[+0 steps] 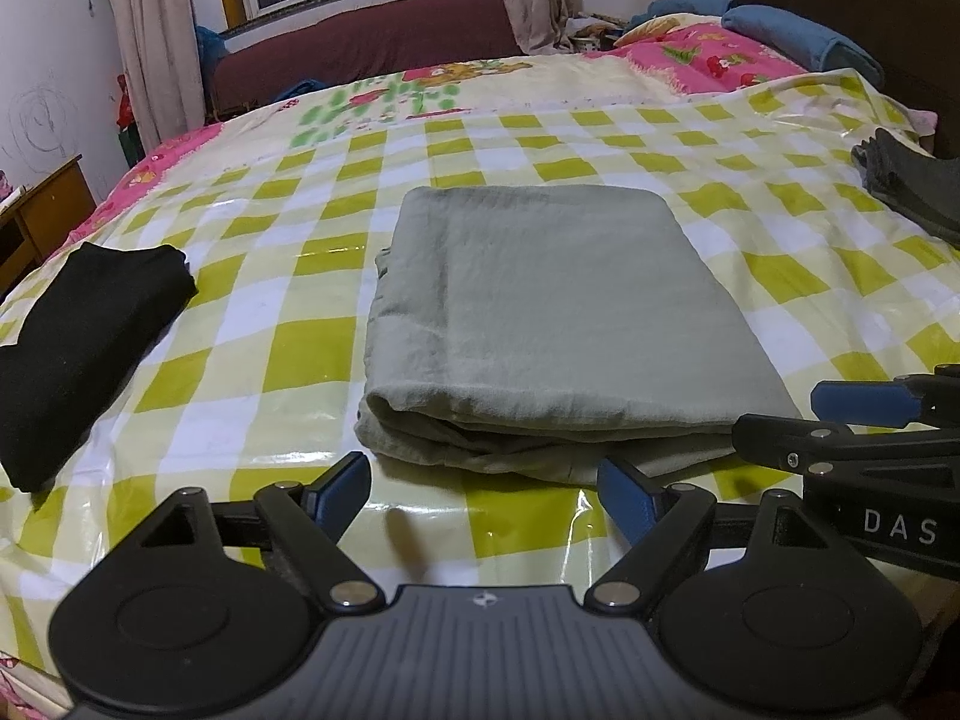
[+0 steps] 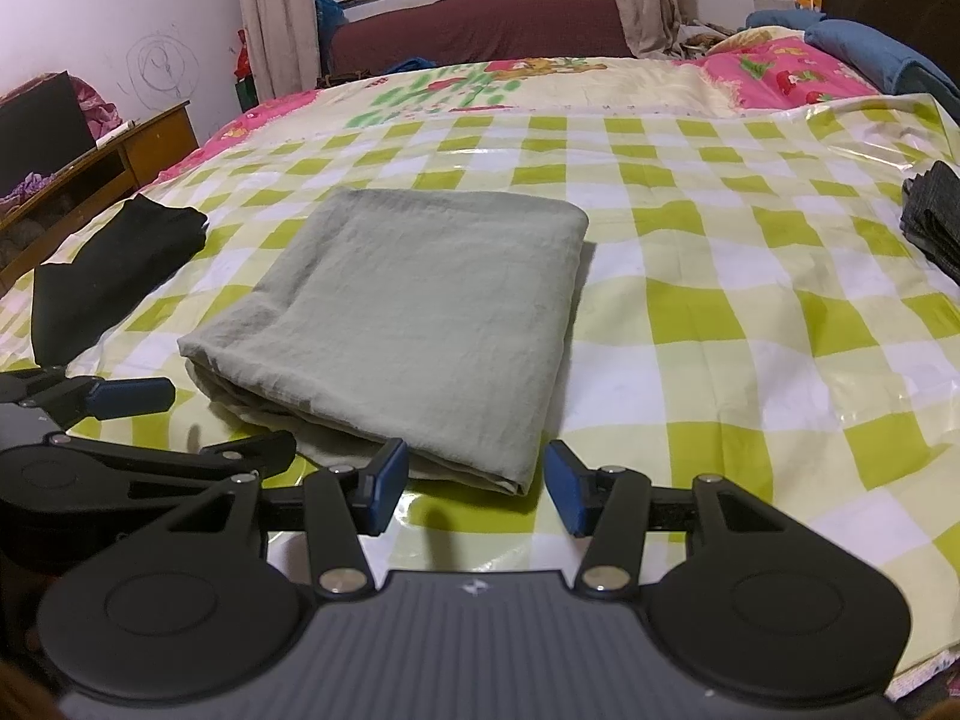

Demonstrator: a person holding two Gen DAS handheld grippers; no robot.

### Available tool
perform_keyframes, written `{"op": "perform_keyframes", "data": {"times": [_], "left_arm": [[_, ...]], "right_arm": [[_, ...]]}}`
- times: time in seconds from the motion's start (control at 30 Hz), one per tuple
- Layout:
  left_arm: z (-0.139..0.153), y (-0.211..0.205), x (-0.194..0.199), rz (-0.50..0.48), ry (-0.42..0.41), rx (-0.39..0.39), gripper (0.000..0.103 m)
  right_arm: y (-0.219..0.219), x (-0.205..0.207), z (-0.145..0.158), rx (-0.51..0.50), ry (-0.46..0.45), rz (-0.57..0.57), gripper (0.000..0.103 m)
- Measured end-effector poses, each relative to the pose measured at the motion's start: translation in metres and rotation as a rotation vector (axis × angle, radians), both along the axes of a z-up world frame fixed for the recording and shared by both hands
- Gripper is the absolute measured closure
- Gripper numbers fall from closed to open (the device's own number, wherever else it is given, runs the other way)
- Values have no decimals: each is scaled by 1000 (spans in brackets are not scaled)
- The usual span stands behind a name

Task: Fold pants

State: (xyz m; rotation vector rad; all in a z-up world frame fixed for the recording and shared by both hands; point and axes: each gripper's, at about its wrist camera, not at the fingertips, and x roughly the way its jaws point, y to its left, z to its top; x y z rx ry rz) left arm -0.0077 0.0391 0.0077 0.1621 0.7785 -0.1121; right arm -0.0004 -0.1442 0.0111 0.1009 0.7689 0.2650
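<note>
Folded grey-green pants (image 2: 414, 306) on checkered sheet (image 2: 750, 312) — right gripper (image 2: 477, 489) fingers apart, empty

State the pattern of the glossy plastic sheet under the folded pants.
Yellow-green and white checks on the glossy plastic sheet, clearest in the right wrist view.

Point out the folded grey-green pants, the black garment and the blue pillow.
grey-green pants (image 1: 540, 300), left wrist view, top panel.
black garment (image 1: 78, 348), left wrist view, middle of fabric.
blue pillow (image 2: 864, 48), right wrist view, top face.
</note>
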Motion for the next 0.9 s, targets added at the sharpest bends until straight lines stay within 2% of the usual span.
{"op": "perform_keyframes", "data": {"times": [0.23,0.6,0.77,0.9], "left_arm": [[0,0,2,11,9,3,4],[0,1,1,11,1,-2,3],[-3,1,6,13,53,-11,3],[-4,-1,5,11,51,1,3]], "right_arm": [[0,0,0,1,2,-3,51],[0,1,-1,1,0,-5,51],[1,1,-1,0,4,-5,51],[1,1,-1,1,5,-7,51]]}}
